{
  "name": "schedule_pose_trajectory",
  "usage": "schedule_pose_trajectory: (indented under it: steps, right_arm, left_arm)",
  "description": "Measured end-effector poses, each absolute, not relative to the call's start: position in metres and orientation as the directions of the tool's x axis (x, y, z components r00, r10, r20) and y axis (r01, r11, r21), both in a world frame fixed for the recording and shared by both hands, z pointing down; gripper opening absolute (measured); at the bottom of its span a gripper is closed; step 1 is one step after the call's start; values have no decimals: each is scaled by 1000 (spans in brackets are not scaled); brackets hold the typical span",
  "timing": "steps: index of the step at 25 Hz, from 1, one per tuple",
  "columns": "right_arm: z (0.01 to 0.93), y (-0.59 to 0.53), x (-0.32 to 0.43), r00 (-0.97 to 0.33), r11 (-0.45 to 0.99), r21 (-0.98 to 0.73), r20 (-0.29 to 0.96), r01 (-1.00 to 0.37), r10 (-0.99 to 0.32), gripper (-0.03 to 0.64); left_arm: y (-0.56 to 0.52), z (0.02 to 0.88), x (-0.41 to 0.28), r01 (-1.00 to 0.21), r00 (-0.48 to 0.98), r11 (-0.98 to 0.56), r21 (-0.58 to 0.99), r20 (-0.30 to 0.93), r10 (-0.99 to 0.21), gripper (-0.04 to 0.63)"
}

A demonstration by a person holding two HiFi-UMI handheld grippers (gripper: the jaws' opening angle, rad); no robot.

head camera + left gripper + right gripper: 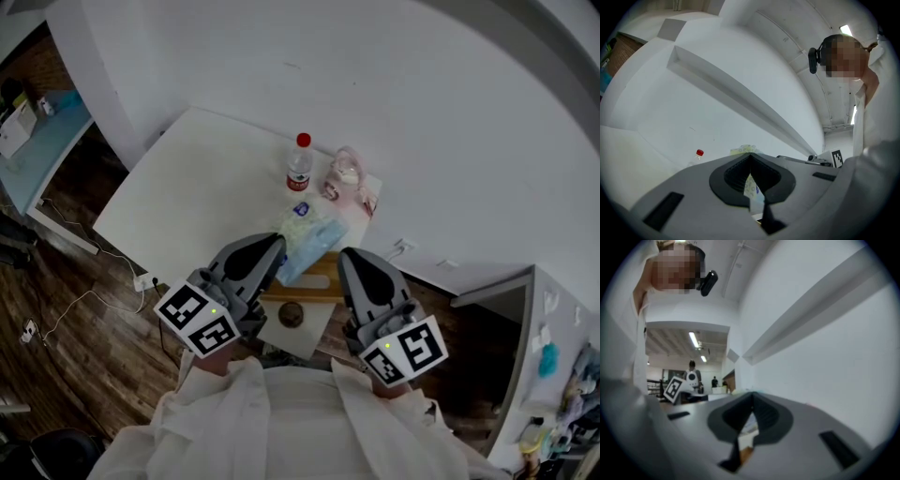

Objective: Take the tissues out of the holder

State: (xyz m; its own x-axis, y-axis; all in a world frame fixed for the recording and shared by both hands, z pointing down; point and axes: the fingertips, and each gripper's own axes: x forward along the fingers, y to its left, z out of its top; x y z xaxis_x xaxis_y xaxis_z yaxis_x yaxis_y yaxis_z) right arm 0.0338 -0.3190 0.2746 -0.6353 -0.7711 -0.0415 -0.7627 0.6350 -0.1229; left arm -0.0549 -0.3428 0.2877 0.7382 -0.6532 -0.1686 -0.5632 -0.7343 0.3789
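Note:
A tissue pack (314,239) in pale blue and green wrap lies tilted over the far edge of a low wooden holder (317,287) at the near end of the white table (187,187). My left gripper (279,247) is at the pack's near left end, its jaws shut on the wrap. In the left gripper view the crinkled wrap (743,150) sticks out just past the closed tips of the left gripper (750,157). The right gripper (345,255) hangs close to the pack's right side, and in its own view the right gripper (752,397) looks shut with nothing in it.
A clear bottle with a red cap (299,169) and a pink pouch (347,178) stand just beyond the pack, near the wall. A round brown object (291,315) sits below the holder. Wooden floor with cables lies to the left.

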Motion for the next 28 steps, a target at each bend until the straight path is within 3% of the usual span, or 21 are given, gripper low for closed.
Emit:
schedule_pose_trajectory:
  steps: [28]
  right_arm:
    - [286, -323, 37, -618, 611, -135, 16, -780, -786, 9]
  left_arm:
    - [-337, 298, -52, -576, 749, -732, 364, -124, -651, 12]
